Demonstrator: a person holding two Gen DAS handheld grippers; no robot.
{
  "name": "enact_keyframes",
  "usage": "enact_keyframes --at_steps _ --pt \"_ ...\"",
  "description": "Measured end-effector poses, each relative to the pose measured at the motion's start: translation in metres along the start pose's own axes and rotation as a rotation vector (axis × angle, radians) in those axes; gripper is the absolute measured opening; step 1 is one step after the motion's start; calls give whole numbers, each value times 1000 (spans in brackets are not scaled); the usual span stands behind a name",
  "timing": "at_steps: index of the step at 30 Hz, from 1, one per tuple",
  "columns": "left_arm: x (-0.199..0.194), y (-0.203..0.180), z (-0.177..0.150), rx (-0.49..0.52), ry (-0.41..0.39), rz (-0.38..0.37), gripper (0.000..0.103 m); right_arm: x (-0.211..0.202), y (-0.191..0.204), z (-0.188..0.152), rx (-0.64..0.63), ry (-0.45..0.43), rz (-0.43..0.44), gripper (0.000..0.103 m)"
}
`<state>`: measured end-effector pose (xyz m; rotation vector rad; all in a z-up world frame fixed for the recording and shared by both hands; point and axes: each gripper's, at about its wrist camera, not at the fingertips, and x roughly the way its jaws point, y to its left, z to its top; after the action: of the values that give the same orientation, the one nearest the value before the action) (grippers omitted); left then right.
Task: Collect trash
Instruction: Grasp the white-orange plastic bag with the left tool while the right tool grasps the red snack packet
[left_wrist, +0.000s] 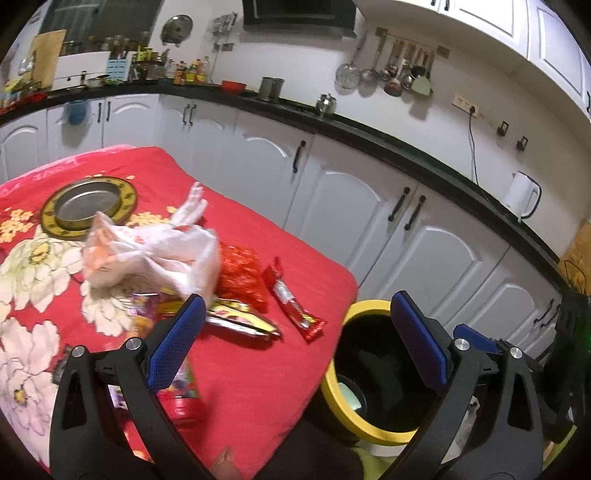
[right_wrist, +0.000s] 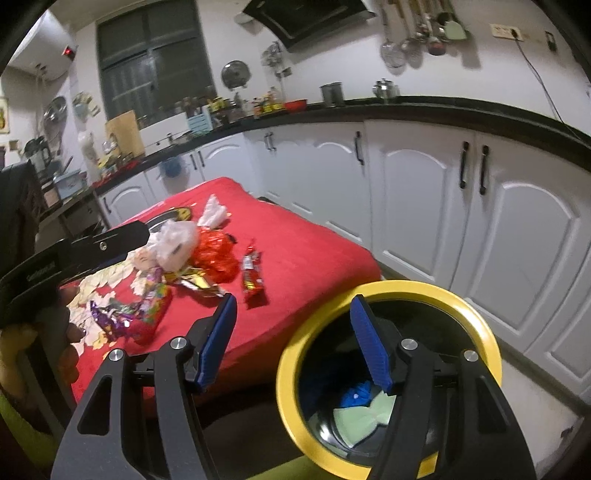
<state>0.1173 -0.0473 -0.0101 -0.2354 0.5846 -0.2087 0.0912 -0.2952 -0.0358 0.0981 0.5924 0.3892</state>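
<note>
Red cloth with large pale flower prints covers the table (left_wrist: 258, 369); soft, slightly rumpled weave.

Left wrist view, left to right:
- Round metal dish (left_wrist: 88, 201) with a yellow-and-black patterned rim, far beyond the left finger.
- Crinkled white plastic bag (left_wrist: 155, 254), thin and translucent, ahead of the left finger and well apart from it.
- Glossy printed wrappers (left_wrist: 177, 384), partly hidden behind the left blue pad.
- Shiny red cellophane (left_wrist: 240, 275), crumpled, just right of the bag.
- Foil packet (left_wrist: 240, 319), silver and yellow, flat, just beyond the left fingertip.
- Long red snack wrapper (left_wrist: 295, 304), flat, ahead in the gap between the fingers.
- Left gripper (left_wrist: 295, 317): ribbed blue pads on black arms, spread about as wide as they go, nothing between them.
- Black bin (left_wrist: 334, 391) with smooth yellow ring rim, round, beside the table edge; right finger hangs over its mouth.

Right wrist view, left to right:
- Purple and multicoloured foil wrappers (right_wrist: 125, 317), crumpled, left of the left finger.
- Same red snack wrapper (right_wrist: 253, 280), just ahead of the left fingertip.
- Right gripper (right_wrist: 291, 306): jaws parted to a middling gap, holding nothing.
- Bin's yellow rim (right_wrist: 291, 373) runs under the gap; right finger sits over the opening. Inside, blue scrap (right_wrist: 354, 397) and pale green paper (right_wrist: 358, 419) at the bottom.
</note>
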Motion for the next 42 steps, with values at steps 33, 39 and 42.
enact_keyframes --at_steps 33,39,42 --pt "3 176 36 -334 1 191 92 132 61 36 -192 176 45 50" --pt "26 191 48 -363 69 168 92 160 55 34 -188 221 36 45" --pt "40 194 55 -370 104 153 92 171 53 32 -180 245 38 43"
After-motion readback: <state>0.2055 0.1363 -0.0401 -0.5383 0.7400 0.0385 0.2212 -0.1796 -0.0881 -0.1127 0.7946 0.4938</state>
